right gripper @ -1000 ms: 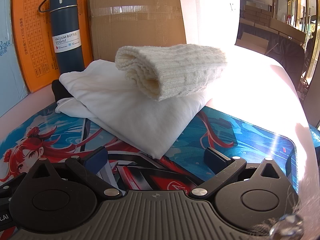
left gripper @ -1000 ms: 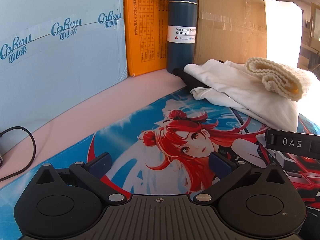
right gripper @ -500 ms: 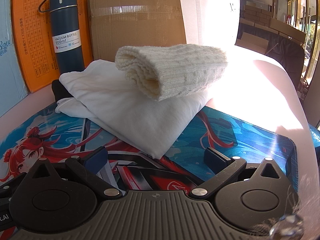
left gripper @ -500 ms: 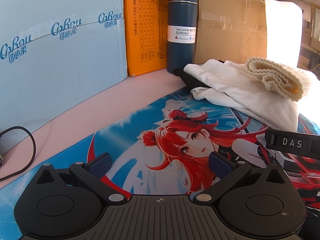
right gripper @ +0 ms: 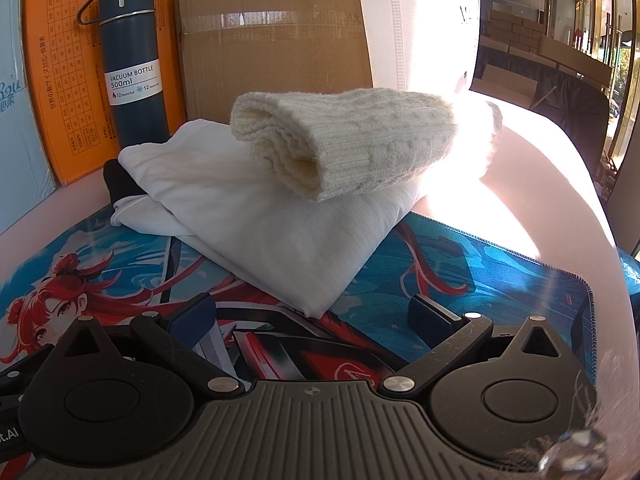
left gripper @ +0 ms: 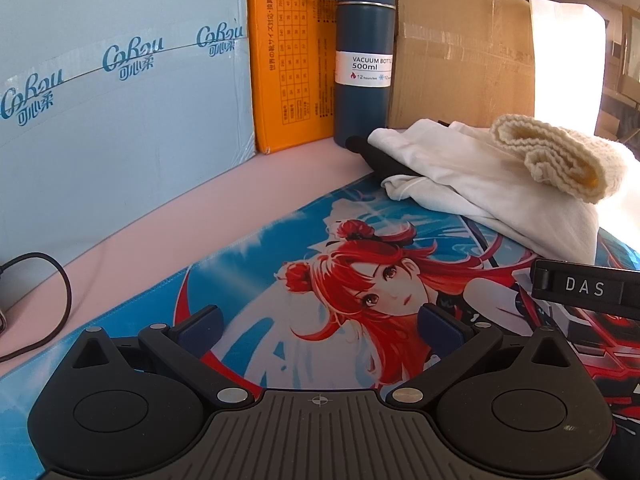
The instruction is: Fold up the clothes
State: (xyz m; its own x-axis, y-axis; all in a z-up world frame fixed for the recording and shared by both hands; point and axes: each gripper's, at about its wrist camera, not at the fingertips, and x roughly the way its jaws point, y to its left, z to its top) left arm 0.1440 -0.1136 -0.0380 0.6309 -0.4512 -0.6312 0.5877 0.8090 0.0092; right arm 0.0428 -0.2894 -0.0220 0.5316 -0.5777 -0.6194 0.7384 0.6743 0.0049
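Clothes: the cream knitted garment (right gripper: pixel 360 140) lies folded atop the white cotton garment (right gripper: pixel 280 240), centre frame on the printed mat (right gripper: pixel 460 280), stacked for compactness. Your left gripper (left gripper: pixel 320 320) and right gripper (right gripper: pixel 316 316) hold nothing, jaws wide apart.

two low, close forward views across the mat (left gripper: pixel 248 264), both sharing the folded clothes (right gripper: pixel 280 236) and bottle (left gripper: pixel 362 64)

knit garment (right gripper: pixel 360 140) is laid on top of folded cloth (right gripper: pixel 272 232) | folded cloth is laid on mat (right gripper: pixel 460 264), dark item (right gripper: pixel 120 184) tucked under its far-left edge | vacuum bottle (right gripper: pixel 132 68) is stood behind the pile, to the left | boxes (right gripper: pixel 272 28) are lined up behind the bottle | cable (left gripper: pixel 60 300) is laid left of the mat
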